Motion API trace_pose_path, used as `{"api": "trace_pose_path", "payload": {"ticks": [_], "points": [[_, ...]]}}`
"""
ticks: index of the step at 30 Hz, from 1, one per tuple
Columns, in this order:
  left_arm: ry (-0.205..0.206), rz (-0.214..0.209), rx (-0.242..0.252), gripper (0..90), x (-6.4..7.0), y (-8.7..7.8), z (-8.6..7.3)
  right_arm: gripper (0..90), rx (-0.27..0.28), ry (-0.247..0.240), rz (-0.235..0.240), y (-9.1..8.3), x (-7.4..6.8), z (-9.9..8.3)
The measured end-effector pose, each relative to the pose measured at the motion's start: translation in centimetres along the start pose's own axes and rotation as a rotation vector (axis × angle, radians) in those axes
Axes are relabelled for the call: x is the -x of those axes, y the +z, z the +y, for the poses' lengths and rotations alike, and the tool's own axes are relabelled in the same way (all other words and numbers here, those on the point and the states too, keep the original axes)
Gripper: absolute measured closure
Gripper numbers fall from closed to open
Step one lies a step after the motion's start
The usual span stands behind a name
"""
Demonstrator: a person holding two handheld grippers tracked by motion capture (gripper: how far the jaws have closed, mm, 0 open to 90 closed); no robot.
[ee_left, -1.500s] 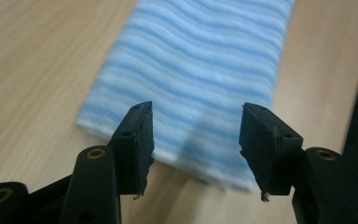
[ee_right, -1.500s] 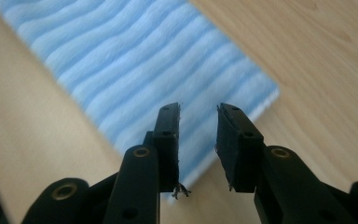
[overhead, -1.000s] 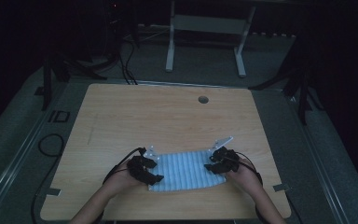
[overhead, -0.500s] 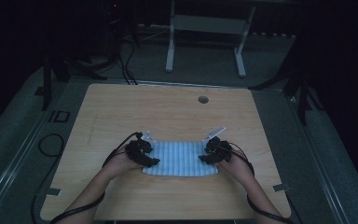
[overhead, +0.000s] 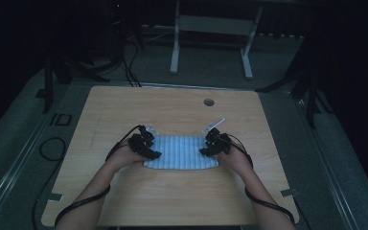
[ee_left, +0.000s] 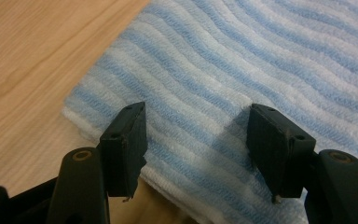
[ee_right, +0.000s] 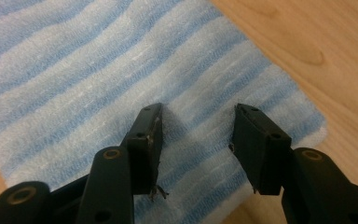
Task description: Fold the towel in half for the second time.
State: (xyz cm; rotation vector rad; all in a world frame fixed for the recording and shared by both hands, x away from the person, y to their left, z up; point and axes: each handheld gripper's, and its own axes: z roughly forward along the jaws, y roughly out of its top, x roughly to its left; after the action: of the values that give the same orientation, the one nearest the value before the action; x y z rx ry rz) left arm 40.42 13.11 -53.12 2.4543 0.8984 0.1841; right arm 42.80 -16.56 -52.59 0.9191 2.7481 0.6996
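A blue and white striped towel point(overhead: 181, 152) lies folded flat on the wooden table point(overhead: 172, 115). My left gripper point(overhead: 149, 152) hovers over the towel's left end, and in the left gripper view point(ee_left: 196, 140) its jaws stand open above the striped cloth point(ee_left: 242, 60) near a folded corner. My right gripper point(overhead: 209, 149) is over the towel's right end; the right gripper view point(ee_right: 196, 142) shows its jaws open just above the cloth point(ee_right: 74, 70) near the corner, holding nothing.
A round cable hole point(overhead: 209, 102) sits near the table's far edge. Black cables point(overhead: 81, 203) trail from both grippers along the person's forearms. A white frame stand point(overhead: 211, 28) stands on the floor beyond the table.
Both grippers have moved away from the person over the towel, and the towel now looks shorter front to back, folded over. The jaws are off the cloth now.
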Motion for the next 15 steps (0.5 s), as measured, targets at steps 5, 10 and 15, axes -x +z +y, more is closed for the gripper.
{"api": "trace_pose_path", "payload": {"ticks": [5, 10, 15], "points": [[-0.005, 0.011, -0.005, 38.4, -0.5, 0.0, 0.2, 51.8, -0.004, 0.005, -0.005, 0.3, 0.2, 0.7], [-0.037, 0.009, -0.006, 38.3, -0.8, 0.0, 0.2, 51.5, -0.007, 0.005, -0.004, 0.5, 0.3, 1.0], [-0.035, 0.016, -0.008, 38.1, -0.7, 0.0, 0.3, 49.7, -0.018, -0.003, 0.001, 0.5, 0.3, 1.2]]}}
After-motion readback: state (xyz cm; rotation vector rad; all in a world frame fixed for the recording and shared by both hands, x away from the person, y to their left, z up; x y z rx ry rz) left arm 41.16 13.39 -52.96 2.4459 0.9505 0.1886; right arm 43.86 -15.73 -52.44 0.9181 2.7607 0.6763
